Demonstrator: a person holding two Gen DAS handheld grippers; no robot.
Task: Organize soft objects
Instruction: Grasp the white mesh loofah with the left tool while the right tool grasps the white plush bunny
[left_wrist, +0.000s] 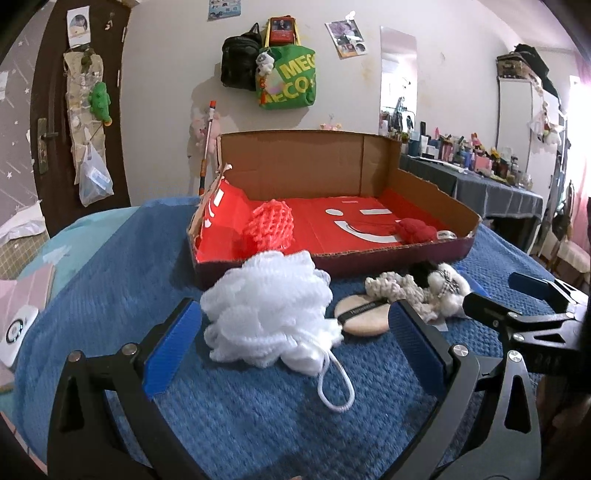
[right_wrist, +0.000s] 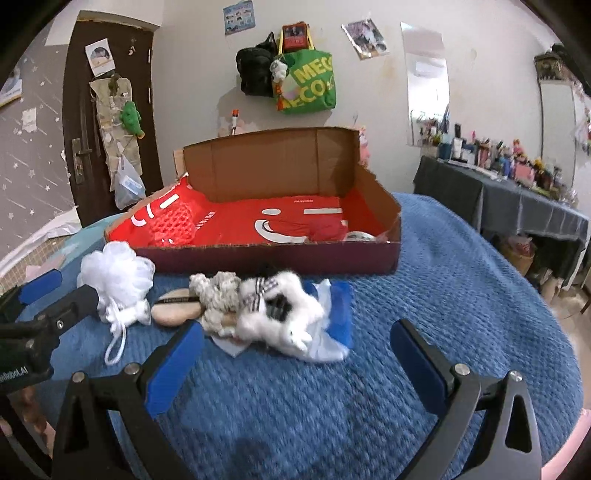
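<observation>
A white mesh bath pouf (left_wrist: 269, 306) (right_wrist: 118, 280) lies on the blue blanket in front of an open cardboard box (left_wrist: 332, 258) (right_wrist: 266, 262) lined in red. My left gripper (left_wrist: 291, 325) is open, its jaws either side of the pouf without touching it. A beige powder puff (left_wrist: 364, 317) (right_wrist: 173, 308), a knitted grey piece (left_wrist: 399, 290) (right_wrist: 218, 295) and a white fluffy toy (right_wrist: 280, 314) (left_wrist: 447, 291) lie to the right. My right gripper (right_wrist: 295, 343) is open just before the toy. Inside the box are a pink net sponge (left_wrist: 271, 227) (right_wrist: 173, 223) and a red knitted thing (left_wrist: 415, 229) (right_wrist: 327, 227).
The blue blanket (left_wrist: 258, 406) (right_wrist: 461, 295) covers the round surface. A blue-and-white plastic bag (right_wrist: 338, 321) lies under the toy. A cluttered side table (right_wrist: 517, 195) stands at the right, a dark door (left_wrist: 74, 110) at the left. A white device (left_wrist: 16, 330) sits at the left edge.
</observation>
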